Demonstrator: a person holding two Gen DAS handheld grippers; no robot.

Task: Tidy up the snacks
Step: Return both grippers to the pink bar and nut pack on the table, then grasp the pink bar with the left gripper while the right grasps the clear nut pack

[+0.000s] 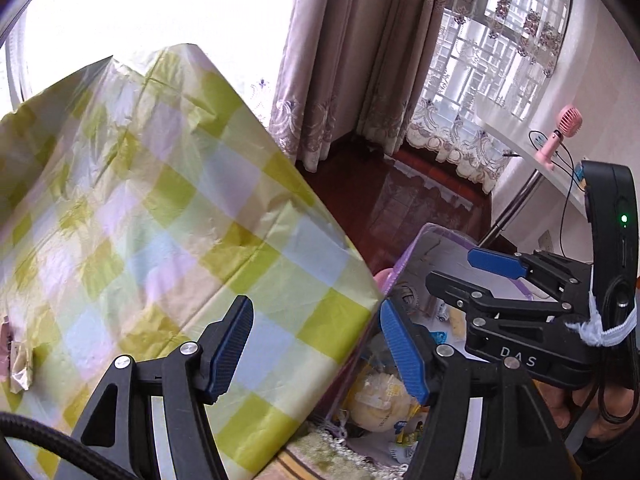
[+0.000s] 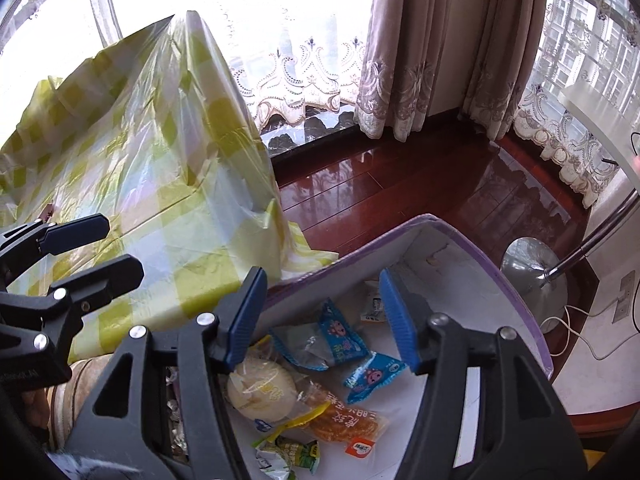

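Observation:
A purple-rimmed white box (image 2: 472, 248) stands on the floor beside a table with a yellow-green checked cloth (image 1: 160, 208). In it lie a round pale bun in clear wrap (image 2: 262, 390), two blue wrapped snacks (image 2: 340, 334), an orange packet (image 2: 352, 424) and a green-white packet (image 2: 288, 452). My right gripper (image 2: 322, 320) is open and empty above the box; it also shows in the left wrist view (image 1: 472, 270). My left gripper (image 1: 316, 350) is open and empty over the table's edge. The box (image 1: 412, 248) and bun (image 1: 380, 400) show below it.
A crumpled wrapper (image 1: 12, 356) lies on the cloth at the left. Dark red wooden floor (image 2: 400, 184) runs to curtains (image 2: 420, 40) and a window. A metal stand base (image 2: 532, 268) and white cables (image 2: 576, 332) sit right of the box. A pink fan (image 1: 560, 132) stands on a white shelf.

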